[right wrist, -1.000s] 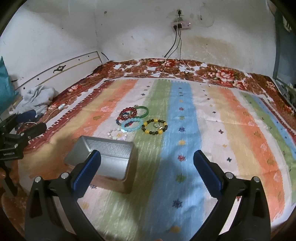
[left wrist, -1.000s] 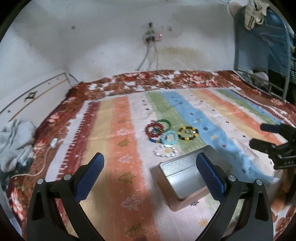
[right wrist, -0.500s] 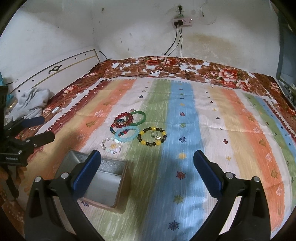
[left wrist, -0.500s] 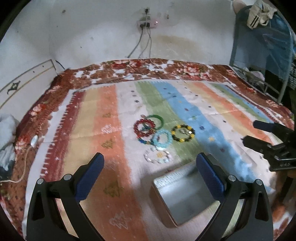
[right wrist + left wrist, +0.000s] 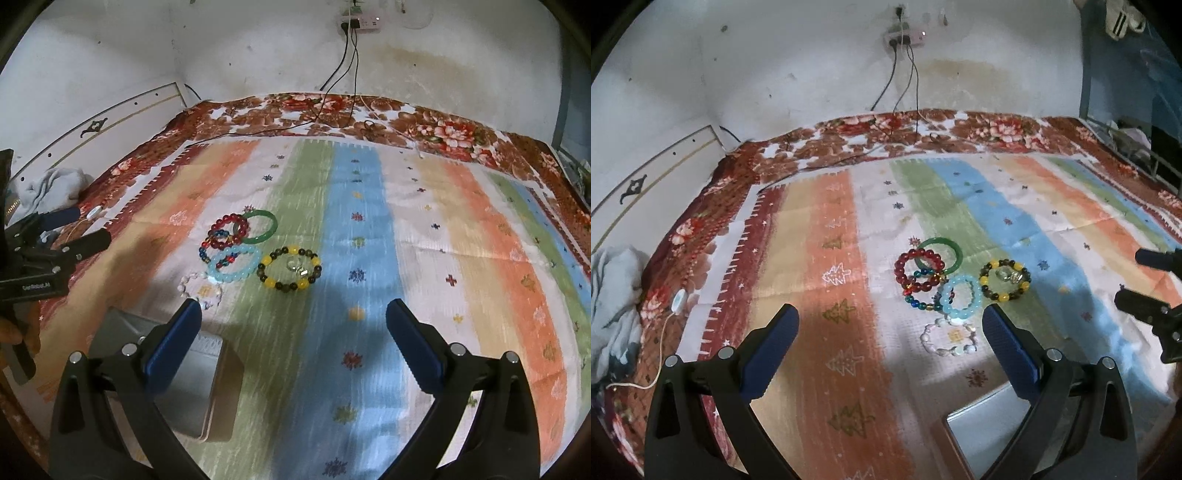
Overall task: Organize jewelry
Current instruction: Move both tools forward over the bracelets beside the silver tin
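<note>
Several bracelets lie clustered on the striped cloth: a green bangle (image 5: 940, 253) (image 5: 261, 225), a red bead bracelet (image 5: 918, 269) (image 5: 228, 229), a light blue one (image 5: 961, 296) (image 5: 233, 266), a yellow-and-dark one (image 5: 1004, 280) (image 5: 289, 268) and a white one (image 5: 948, 339) (image 5: 201, 290). An open grey metal box (image 5: 982, 432) (image 5: 201, 373) stands just in front of them. My left gripper (image 5: 890, 323) is open and empty, short of the bracelets. My right gripper (image 5: 293, 321) is open and empty, near the yellow-and-dark bracelet.
The striped cloth (image 5: 461, 258) covers a floral bedspread (image 5: 849, 140). A grey garment (image 5: 609, 291) and a white cord switch (image 5: 679, 299) lie at the left edge. Cables hang from a wall socket (image 5: 360, 20). A blue rack (image 5: 1137, 92) stands at the right.
Both grippers have moved forward toward the bracelets, which now sit closer in both views. The box has dropped lower in both views. Both jaws stay open.
</note>
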